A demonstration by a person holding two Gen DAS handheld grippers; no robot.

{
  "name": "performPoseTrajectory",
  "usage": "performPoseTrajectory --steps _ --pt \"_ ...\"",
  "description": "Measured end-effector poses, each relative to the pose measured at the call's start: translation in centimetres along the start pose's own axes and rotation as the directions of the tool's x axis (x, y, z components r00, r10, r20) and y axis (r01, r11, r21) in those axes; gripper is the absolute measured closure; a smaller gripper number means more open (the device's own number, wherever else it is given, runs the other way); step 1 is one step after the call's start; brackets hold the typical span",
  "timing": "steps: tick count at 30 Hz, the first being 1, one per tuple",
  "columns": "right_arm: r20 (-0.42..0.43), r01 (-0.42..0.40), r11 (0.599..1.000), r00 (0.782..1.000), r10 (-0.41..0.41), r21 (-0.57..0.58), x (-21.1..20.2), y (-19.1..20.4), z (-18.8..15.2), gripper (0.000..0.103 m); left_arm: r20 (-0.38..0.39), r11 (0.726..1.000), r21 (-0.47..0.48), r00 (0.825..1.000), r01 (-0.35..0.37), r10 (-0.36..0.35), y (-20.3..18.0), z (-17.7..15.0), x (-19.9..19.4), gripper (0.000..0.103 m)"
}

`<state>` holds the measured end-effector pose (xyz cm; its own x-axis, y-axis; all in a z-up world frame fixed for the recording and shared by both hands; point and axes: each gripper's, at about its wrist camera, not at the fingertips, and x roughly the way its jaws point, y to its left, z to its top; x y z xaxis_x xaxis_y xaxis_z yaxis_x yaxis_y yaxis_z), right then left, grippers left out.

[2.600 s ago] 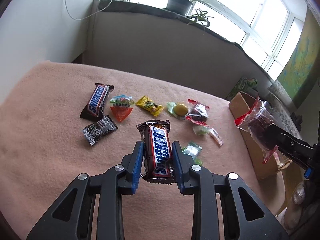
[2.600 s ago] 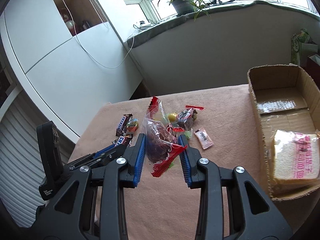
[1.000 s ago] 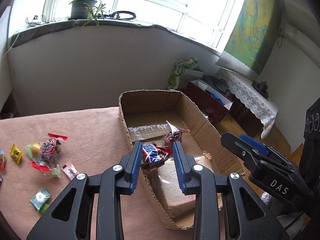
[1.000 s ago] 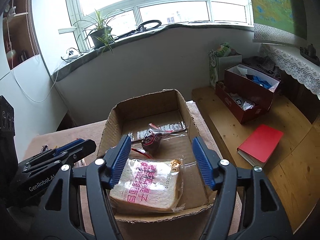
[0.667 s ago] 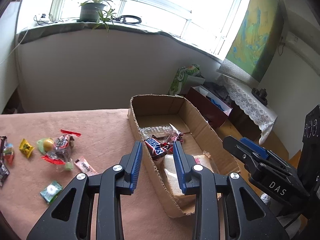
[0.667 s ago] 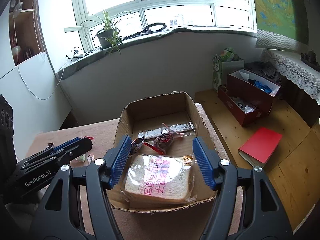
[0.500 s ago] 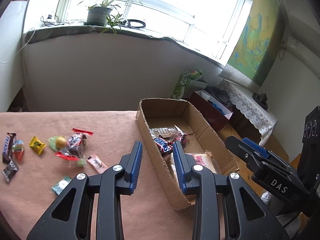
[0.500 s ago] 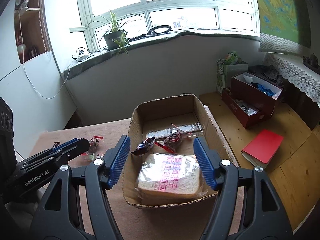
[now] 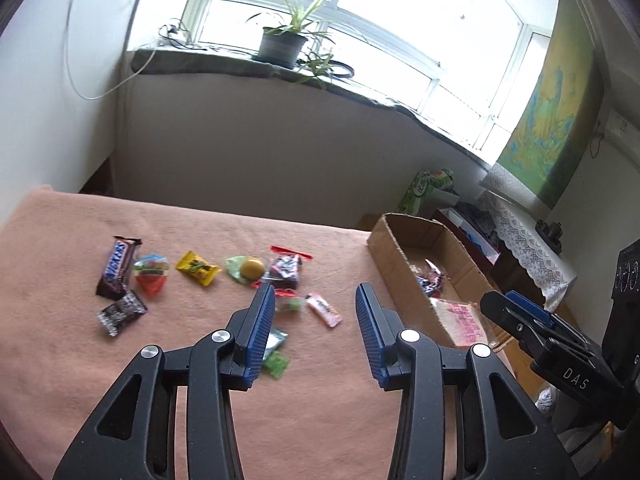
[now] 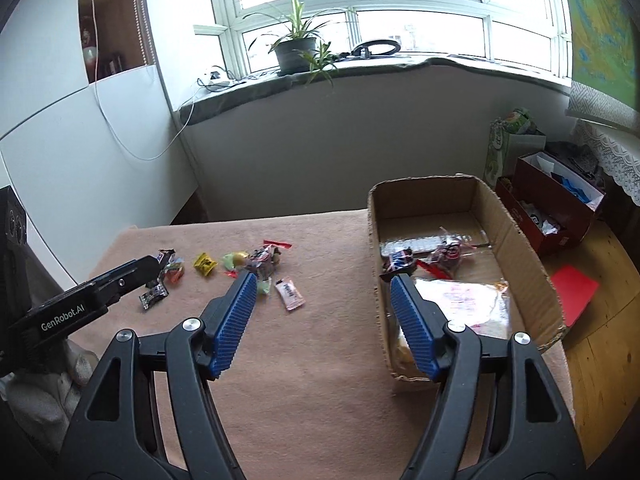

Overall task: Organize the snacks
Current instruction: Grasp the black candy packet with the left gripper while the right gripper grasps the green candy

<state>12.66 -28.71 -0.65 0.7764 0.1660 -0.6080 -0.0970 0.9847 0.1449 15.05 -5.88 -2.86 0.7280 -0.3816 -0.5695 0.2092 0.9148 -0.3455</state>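
Both jaws spread and empty, left gripper (image 9: 315,334) just widened, hovering over cloth (image 9: 320,420) beside box (image 10: 520,240).

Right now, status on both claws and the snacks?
Left claw open, empty, jaws just widened. Right claw open, empty. Cardboard box holds three snacks; loose candies remain on blanket. Nothing blocking.

Matt corrugated cardboard box (image 10: 516,236); fuzzy cloth tabletop (image 9: 60,344).
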Motion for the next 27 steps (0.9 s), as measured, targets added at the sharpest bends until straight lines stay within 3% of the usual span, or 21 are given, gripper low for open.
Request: performPoseTrajectory --steps 6,12,16,21,27 --pt "-0.082 -0.067 0.995 0.995 0.061 -0.070 3.4 4.7 -1.2 0.031 0.010 0.996 -0.033 0.996 -0.085 0.085 5.2 -0.3 -1.8 0.062" --pt "-0.211 -0.135 0.985 0.971 0.109 -0.111 8.3 8.9 -3.3 0.031 -0.018 0.986 -0.045 0.987 -0.158 0.158 10.2 -1.0 -2.4 0.062" --pt "-0.295 -0.173 0.982 0.945 0.144 -0.075 11.4 10.0 -4.6 0.031 -0.043 0.982 -0.047 0.983 -0.182 0.180 12.4 -1.3 -2.2 0.051" --pt "-0.365 -0.215 0.976 0.911 0.194 -0.017 14.3 10.4 -5.6 0.031 -0.080 0.979 -0.044 0.978 -0.197 0.193 14.4 -1.6 -1.0 0.051" --pt "-0.378 -0.227 0.974 0.902 0.209 -0.004 16.1 10.6 -5.2 0.031 -0.126 0.985 -0.048 0.979 -0.167 0.160 15.8 -1.6 1.2 0.051"
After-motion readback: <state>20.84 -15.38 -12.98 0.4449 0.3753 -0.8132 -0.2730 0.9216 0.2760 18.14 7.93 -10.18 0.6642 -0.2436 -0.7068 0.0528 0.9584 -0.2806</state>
